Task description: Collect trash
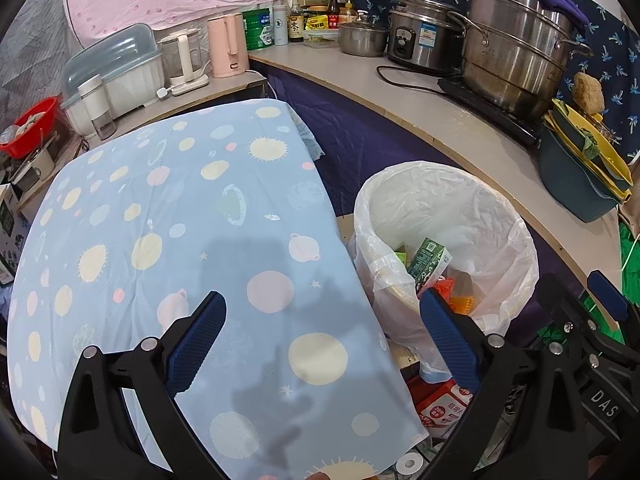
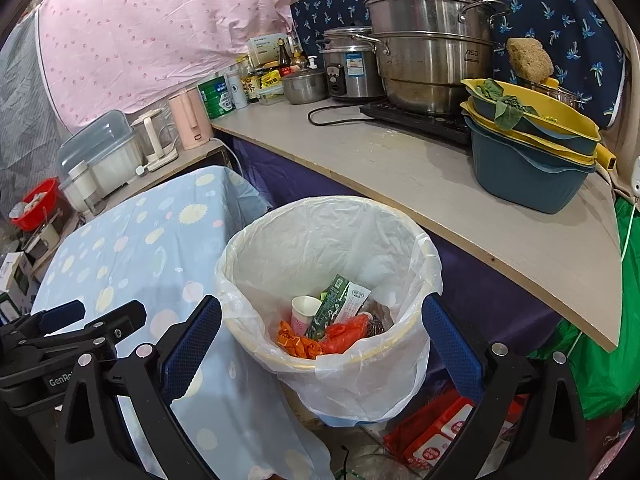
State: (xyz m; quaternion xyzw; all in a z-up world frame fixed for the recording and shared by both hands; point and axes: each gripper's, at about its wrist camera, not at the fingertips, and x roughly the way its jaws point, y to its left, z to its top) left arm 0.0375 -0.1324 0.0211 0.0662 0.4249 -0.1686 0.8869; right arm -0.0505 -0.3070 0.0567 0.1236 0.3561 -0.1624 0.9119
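Observation:
A round bin lined with a white plastic bag (image 2: pixel 332 248) (image 1: pixel 448 216) stands on the floor beside a table draped in a light blue dotted cloth (image 1: pixel 180 220) (image 2: pixel 140 240). Inside lie a green carton (image 2: pixel 334 308) (image 1: pixel 426 256), a paper cup (image 2: pixel 304 312) and orange wrappers (image 2: pixel 316 340). My right gripper (image 2: pixel 322 330) is open above the bin's near rim, nothing between its fingers. My left gripper (image 1: pixel 322 330) is open over the cloth's right edge, its right finger (image 1: pixel 448 336) in front of the bin. It holds nothing. Each gripper shows at the edge of the other's view.
A counter (image 2: pixel 440 184) runs behind the bin with steel pots (image 2: pixel 432 40), a rice cooker (image 2: pixel 348 68), stacked blue and yellow basins (image 2: pixel 528 148), bottles and a pink kettle (image 2: pixel 190 120). Red packaging (image 2: pixel 436 432) lies on the floor by the bin. A green bag (image 2: pixel 612 340) hangs at right.

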